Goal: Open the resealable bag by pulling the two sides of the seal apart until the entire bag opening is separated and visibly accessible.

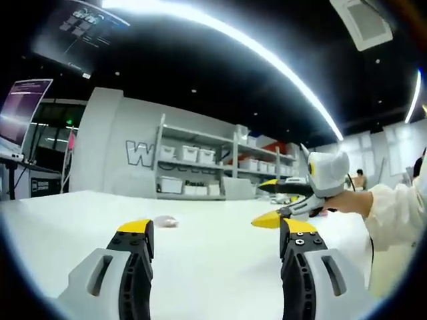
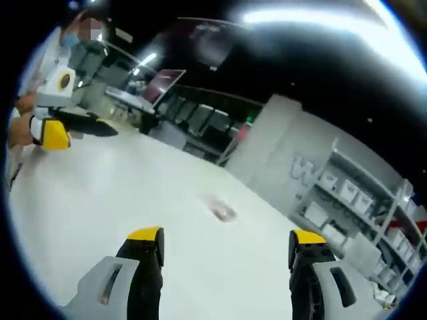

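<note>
A small, pale resealable bag (image 1: 165, 221) lies flat on the white table (image 1: 80, 227), some way ahead of both grippers; in the right gripper view the bag (image 2: 221, 211) is blurred and sits just beyond the jaws. My left gripper (image 1: 218, 230) is open above the table, with nothing between its yellow-tipped jaws. My right gripper (image 2: 227, 237) is also open and holds nothing. In the left gripper view the right gripper (image 1: 268, 202) comes in from the right, held by a hand in a white sleeve, its jaws apart. The left gripper (image 2: 80, 130) appears at the far left of the right gripper view.
Grey shelves with white bins (image 1: 193, 157) stand behind the table by a wall with large letters. A lit monitor (image 1: 23, 107) is at the far left. A person (image 1: 360, 179) stands in the background at the right. The white table (image 2: 100, 193) spreads wide around the bag.
</note>
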Motion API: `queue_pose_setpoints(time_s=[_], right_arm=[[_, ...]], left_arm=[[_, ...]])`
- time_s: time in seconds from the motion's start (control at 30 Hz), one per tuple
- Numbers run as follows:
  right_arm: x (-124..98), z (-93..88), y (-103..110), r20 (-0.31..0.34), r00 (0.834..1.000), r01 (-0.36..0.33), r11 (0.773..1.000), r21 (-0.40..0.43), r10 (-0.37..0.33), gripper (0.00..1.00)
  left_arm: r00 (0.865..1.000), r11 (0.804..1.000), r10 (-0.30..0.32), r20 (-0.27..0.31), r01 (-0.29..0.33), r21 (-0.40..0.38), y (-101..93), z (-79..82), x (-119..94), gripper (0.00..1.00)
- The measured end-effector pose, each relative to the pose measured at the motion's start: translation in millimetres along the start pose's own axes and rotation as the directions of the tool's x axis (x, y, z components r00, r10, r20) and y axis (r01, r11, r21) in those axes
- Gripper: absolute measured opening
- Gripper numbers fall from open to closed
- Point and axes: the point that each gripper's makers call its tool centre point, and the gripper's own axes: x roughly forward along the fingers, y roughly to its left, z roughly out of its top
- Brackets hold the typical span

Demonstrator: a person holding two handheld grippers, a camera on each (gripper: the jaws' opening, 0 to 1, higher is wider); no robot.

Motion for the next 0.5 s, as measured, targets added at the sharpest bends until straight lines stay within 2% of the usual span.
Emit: queue_pose_setpoints(time_s=[0.5], right_arm=[[19, -3.8, 4, -0.023, 0.999, -0.026, 1.0, -0.005, 0.026, 0.76]], left_arm=[[1.0, 1.0, 0.004, -0.012, -0.004, 0.013, 2.7, -1.7, -1, 0.76]])
